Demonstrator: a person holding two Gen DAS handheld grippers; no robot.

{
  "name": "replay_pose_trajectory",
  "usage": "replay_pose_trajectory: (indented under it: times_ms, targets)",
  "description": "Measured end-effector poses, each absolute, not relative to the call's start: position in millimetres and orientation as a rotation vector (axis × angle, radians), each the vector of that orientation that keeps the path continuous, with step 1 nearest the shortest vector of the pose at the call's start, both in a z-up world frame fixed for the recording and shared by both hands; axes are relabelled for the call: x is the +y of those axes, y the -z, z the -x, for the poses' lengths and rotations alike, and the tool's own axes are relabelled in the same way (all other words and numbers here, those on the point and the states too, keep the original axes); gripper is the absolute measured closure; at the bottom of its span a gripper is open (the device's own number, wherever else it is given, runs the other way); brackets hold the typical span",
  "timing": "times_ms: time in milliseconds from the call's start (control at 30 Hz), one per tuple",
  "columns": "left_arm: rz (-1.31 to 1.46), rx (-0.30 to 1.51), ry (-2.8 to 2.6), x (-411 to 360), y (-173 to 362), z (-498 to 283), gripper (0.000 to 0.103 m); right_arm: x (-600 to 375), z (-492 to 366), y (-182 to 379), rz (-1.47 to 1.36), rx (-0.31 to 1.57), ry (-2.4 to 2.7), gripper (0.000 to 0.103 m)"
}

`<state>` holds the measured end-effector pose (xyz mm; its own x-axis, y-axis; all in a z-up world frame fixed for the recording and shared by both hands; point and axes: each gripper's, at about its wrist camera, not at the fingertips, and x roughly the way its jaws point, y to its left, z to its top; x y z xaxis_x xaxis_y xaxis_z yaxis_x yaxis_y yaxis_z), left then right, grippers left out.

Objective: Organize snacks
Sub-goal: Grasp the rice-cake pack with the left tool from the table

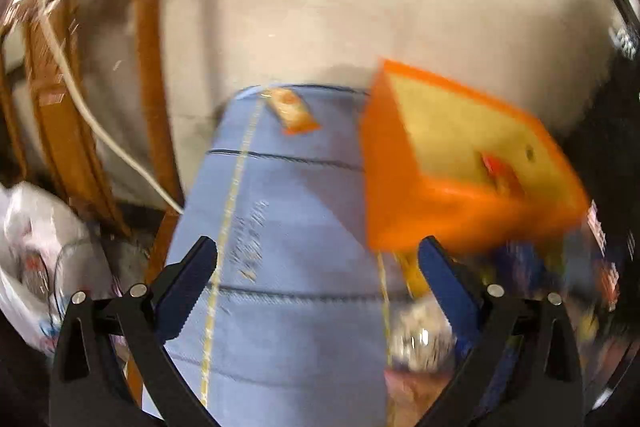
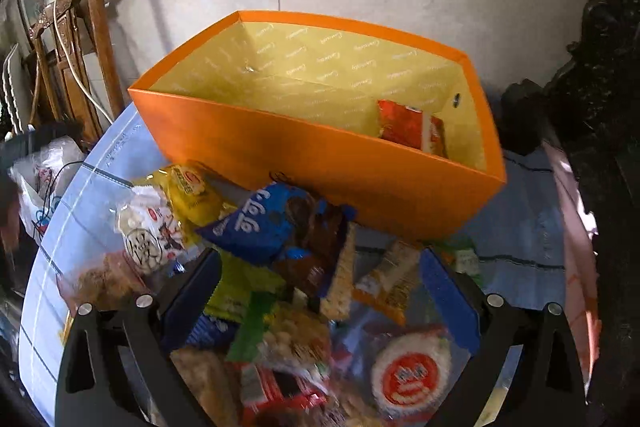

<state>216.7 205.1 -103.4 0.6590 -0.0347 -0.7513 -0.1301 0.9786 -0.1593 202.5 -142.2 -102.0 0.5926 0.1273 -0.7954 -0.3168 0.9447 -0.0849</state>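
Black gripper (image 2: 320, 283) frames, blue jaws, silver screws.

Snack pile (image 2: 280, 267) before box (image 2: 320, 163); packet (image 2: 412, 129) inside.

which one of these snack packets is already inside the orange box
The red packet, lying alone at the right end of the orange box. The blue packet, the yellow packet and the others are all piled on the table outside it.

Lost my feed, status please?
Both tongs open, empty. Orange box holds one red packet. Snack pile waiting. Nothing blocking.
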Motion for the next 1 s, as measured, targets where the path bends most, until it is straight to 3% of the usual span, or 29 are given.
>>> replay_pose_trajectory:
  times_ms: [333, 700, 1000]
  targets:
    - [0.082, 0.823, -0.199, 192, 98, -237, 0.004, -151, -200, 110, 0.206, 0.927, -0.222, 0.004]
    - [0.046, 0.827, -0.296, 229, 79, -320, 0.004, -155, -203, 117, 0.232, 0.962, -0.225, 0.004]
    - [0.048, 0.876, -0.230, 227, 115, -408, 0.004, -169, -200, 118, 0.210, 0.992, -0.205, 0.004]
